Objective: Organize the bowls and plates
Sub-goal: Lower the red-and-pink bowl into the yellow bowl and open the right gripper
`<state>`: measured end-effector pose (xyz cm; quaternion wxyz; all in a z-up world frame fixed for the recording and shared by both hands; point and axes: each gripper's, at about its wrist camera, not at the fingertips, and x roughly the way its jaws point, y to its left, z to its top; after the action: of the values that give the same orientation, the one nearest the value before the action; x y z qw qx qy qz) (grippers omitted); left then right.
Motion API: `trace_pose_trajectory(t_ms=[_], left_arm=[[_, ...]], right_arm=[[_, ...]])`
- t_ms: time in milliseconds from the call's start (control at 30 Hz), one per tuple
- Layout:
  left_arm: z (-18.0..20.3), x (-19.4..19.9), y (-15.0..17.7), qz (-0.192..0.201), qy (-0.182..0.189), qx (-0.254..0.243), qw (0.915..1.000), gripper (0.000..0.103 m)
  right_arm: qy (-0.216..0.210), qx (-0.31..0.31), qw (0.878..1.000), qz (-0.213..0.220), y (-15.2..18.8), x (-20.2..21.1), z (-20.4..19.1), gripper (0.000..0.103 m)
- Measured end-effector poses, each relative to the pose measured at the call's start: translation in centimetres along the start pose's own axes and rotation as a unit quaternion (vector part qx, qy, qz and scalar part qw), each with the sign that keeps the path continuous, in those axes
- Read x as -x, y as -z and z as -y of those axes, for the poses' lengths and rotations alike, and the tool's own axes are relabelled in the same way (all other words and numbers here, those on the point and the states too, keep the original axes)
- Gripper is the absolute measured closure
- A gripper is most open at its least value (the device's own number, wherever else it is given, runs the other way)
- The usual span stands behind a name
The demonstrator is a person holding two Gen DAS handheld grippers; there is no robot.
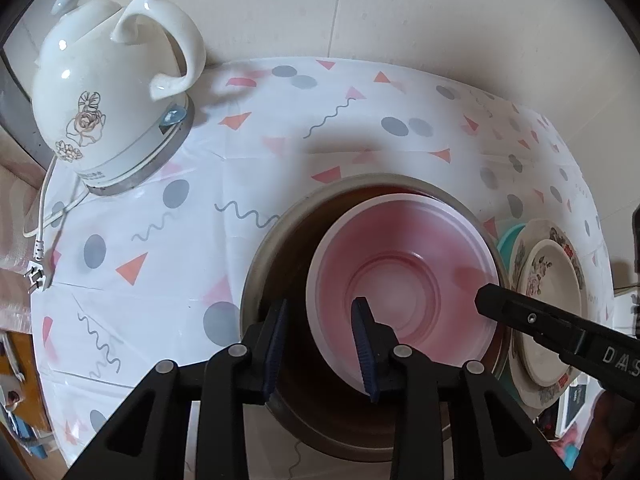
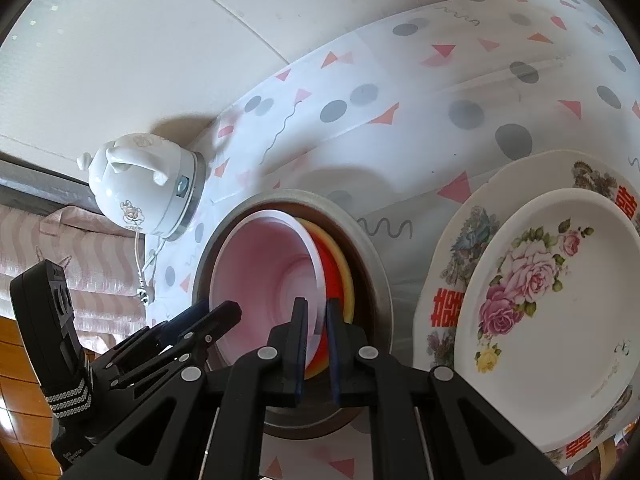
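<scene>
Right wrist view: bowls are nested in the metal basin (image 2: pixel 376 264), plates stacked right; the pink bowl (image 2: pixel 264 272) rim is pinched by the right gripper (image 2: pixel 317 344), the left gripper (image 1: pixel 322 344) is parted, empty.

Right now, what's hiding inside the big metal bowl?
A pink bowl sits inside the metal bowl. Under it peek a red bowl and a yellow one, nested. Only their rims show; whether anything lies beneath them is covered.

Patterned tablecloth (image 1: pixel 280 152) (dots, triangles): kettle (image 1: pixel 108 100), metal bowl (image 1: pixel 272 232), plate stack (image 2: pixel 540 300).
</scene>
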<state>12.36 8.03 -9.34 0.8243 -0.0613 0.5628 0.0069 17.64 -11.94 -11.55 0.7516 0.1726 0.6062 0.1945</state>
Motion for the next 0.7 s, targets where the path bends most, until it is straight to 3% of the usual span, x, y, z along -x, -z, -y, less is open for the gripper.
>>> trace_pose_trajectory(t_ms=[267,367,500,700], left_arm=[[0.3,0.3,-0.1,0.007,-0.005,-0.008,0.9999,0.070],[0.4,0.4,0.0,0.008,-0.004,-0.009,0.9999,0.070],[0.6,0.7,0.1,0.008,-0.002,-0.009,0.9999,0.070],[0.6,1.3,0.1,0.013,0.001,-0.006,0.9999,0.069]], right_arm=[[0.008,0.008,1.000,-0.004,0.1,-0.2,-0.3,0.092],[0.018,0.031,0.999,0.005,0.0,0.1,-1.0,0.084],[0.039,0.059,0.997,0.017,-0.1,0.5,-1.9,0.084],[0.042,0.052,0.997,0.028,-0.3,1.1,-1.7,0.084]])
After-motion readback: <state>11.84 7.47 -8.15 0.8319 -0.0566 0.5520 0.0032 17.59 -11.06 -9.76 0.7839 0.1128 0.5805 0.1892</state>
